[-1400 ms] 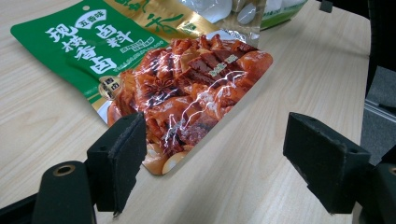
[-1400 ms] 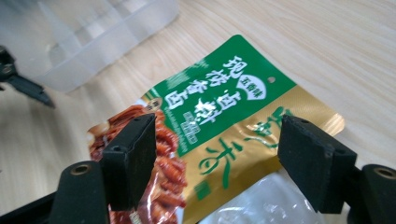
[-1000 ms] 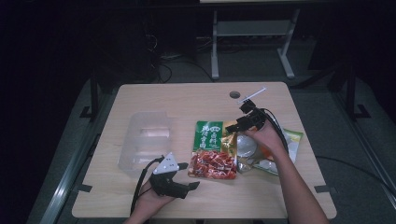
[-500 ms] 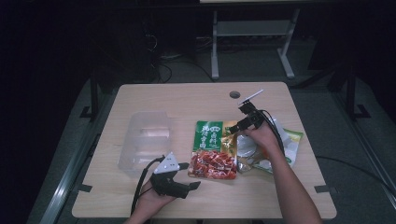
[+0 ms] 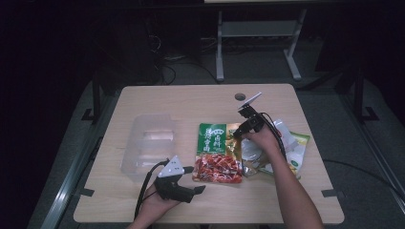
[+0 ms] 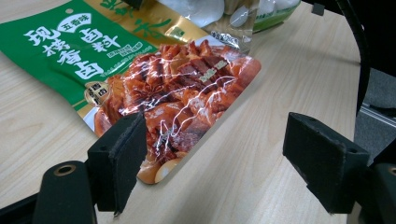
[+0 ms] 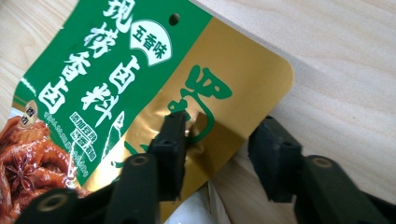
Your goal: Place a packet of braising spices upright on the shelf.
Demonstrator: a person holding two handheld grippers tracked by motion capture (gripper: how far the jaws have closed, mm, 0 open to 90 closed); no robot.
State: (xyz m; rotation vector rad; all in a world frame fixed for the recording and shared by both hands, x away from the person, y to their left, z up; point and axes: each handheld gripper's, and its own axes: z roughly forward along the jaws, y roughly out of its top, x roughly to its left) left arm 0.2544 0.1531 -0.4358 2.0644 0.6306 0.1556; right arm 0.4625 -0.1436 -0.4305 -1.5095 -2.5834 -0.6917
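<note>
Scanning from the left, find a clear plastic tub [image 5: 145, 143] lying on the table [image 5: 181, 100], then the left gripper [image 5: 195, 179] parked by the near edge, spread wide with nothing held, just beside the near left corner of the spice packet [image 5: 216, 153]. Note that packet flat at mid-table, red picture nearest, gold top strip farthest. Farther right, see the right gripper [image 7: 219, 149] tipped down onto the gold far right corner, half shut after just closing, one pad on the foil, the other off the edge on bare wood, foil edge between, not yet pinched. Likely to go wrong: slick foil skidding away or merely creasing as the pads meet, lying flat with little lip to catch; also dragging along the loose pile of packets [image 5: 291, 148] touching its right side. Plenty of open wood far and left for moving; little room right.
</note>
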